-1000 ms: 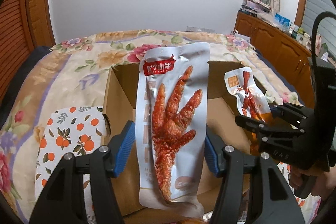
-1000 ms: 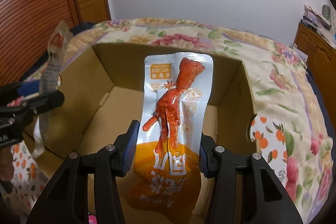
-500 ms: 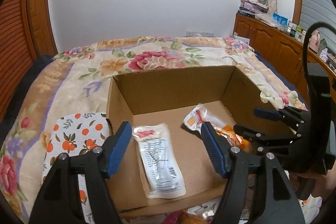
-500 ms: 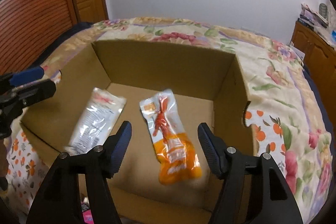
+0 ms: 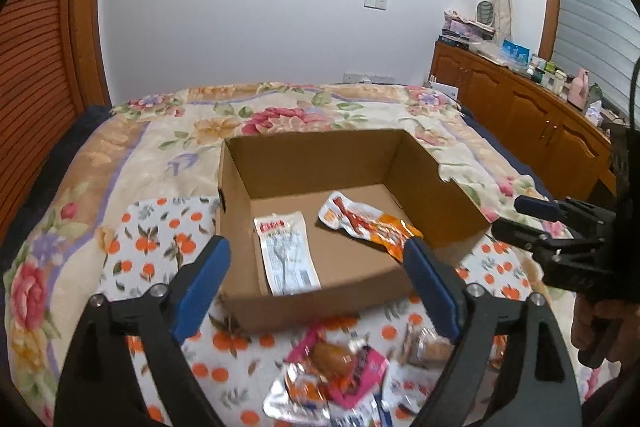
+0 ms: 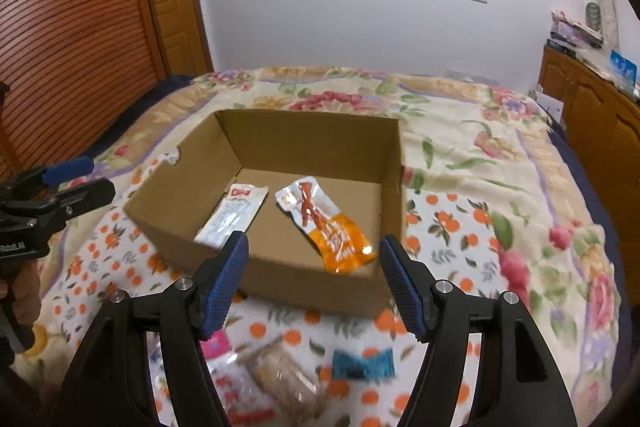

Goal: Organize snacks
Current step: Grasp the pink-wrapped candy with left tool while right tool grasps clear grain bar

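Cardboard box [image 5: 320,307] sits on the bed [image 5: 280,115], and we've got two snacks flat on its floor: white packet [image 5: 286,255] left, orange packet [image 5: 368,225] right. Our left claw [image 5: 316,287] and right claw [image 6: 314,283] are opening, nothing between them, above loose snacks [image 5: 332,359] awaiting sorting.

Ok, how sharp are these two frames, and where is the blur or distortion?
Left wrist view: cardboard box sharp, loose snack packets at the bottom smeared, door frame bowed by the fisheye. Right wrist view: orange packet in the box fairly crisp, blue wrapper motion-blurred.
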The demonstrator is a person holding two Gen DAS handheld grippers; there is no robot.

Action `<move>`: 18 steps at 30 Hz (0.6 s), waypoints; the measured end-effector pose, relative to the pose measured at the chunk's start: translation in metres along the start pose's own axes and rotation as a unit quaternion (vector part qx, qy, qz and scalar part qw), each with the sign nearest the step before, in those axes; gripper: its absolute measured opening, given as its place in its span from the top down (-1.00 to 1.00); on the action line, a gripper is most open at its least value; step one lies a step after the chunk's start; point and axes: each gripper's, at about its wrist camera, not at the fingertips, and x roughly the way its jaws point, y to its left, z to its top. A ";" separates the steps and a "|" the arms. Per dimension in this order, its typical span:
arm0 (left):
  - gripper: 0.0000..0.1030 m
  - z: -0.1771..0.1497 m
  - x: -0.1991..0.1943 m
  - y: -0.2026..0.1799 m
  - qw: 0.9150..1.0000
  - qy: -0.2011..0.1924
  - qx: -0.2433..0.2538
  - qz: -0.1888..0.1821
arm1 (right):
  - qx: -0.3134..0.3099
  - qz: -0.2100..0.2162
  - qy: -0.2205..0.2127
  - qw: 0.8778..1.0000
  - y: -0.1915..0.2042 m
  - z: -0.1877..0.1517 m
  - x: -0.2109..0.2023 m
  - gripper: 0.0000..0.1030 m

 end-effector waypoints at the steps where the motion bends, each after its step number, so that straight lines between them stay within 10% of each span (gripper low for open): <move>1: -0.75 -0.005 -0.005 -0.001 1.000 0.004 -0.004 -0.003 | 0.002 0.000 0.000 1.000 0.000 -0.004 -0.007 -0.38; 18: -0.75 -0.074 0.004 -0.018 0.997 0.080 -0.011 0.011 | 0.034 0.009 0.027 0.999 -0.008 -0.089 -0.023 -0.45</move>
